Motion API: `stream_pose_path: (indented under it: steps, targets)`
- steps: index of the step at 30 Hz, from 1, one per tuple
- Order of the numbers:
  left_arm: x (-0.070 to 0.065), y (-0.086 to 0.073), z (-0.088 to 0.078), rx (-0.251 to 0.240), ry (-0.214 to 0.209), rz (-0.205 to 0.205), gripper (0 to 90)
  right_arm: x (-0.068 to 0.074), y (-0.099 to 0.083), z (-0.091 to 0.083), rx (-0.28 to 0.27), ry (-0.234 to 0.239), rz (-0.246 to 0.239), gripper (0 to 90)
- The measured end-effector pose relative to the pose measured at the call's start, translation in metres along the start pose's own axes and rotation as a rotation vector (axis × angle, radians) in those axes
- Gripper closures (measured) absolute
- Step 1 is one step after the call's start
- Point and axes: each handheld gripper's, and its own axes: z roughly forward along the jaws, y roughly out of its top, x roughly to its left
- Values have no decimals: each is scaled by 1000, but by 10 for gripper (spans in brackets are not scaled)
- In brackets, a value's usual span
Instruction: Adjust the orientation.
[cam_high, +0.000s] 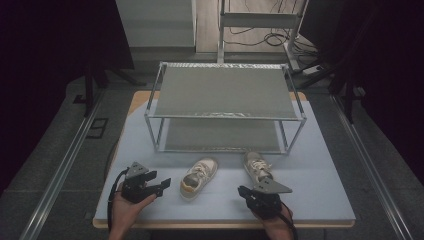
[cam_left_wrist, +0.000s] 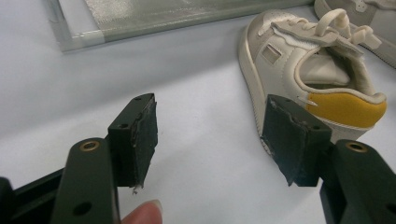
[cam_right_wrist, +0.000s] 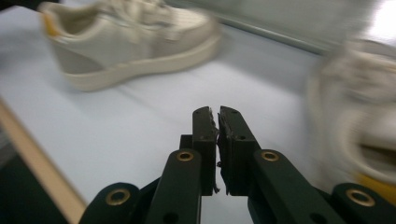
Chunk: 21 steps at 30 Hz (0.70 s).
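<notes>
Two cream sneakers with yellow heel patches lie on the pale blue mat in front of a rack. The left sneaker (cam_high: 199, 176) (cam_left_wrist: 303, 65) lies just right of my left gripper (cam_high: 162, 186) (cam_left_wrist: 210, 121), which is open with bare mat between its pads; its right pad is near the yellow heel. The right sneaker (cam_high: 257, 167) (cam_left_wrist: 369, 23) lies just beyond my right gripper (cam_high: 243, 191) (cam_right_wrist: 217, 116), which is shut on nothing and points across the mat. In the right gripper view one sneaker (cam_right_wrist: 130, 37) is at upper left and the other (cam_right_wrist: 359, 126), blurred, is at right.
A two-shelf metal rack (cam_high: 225, 107) stands at the back of the mat (cam_high: 320, 170); its lower shelf edge (cam_left_wrist: 154, 16) is near the sneakers. The table's wooden front edge (cam_right_wrist: 42, 163) runs close to my right gripper. Cables lie on the floor behind.
</notes>
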Motion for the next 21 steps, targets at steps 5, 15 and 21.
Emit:
stream_pose_path:
  steps: [5, 15, 21]
  targets:
    - [-1, 0, 1, 4, -3, 6, 347, -13, -10, -11, 1, -41, 36, 859]
    - [-4, 3, -7, -19, -63, -17, 337, -42, -32, -31, 13, -106, 118, 883]
    - [0, 2, -7, -19, -67, -31, 333, -59, -34, -44, -1, -126, 168, 858]
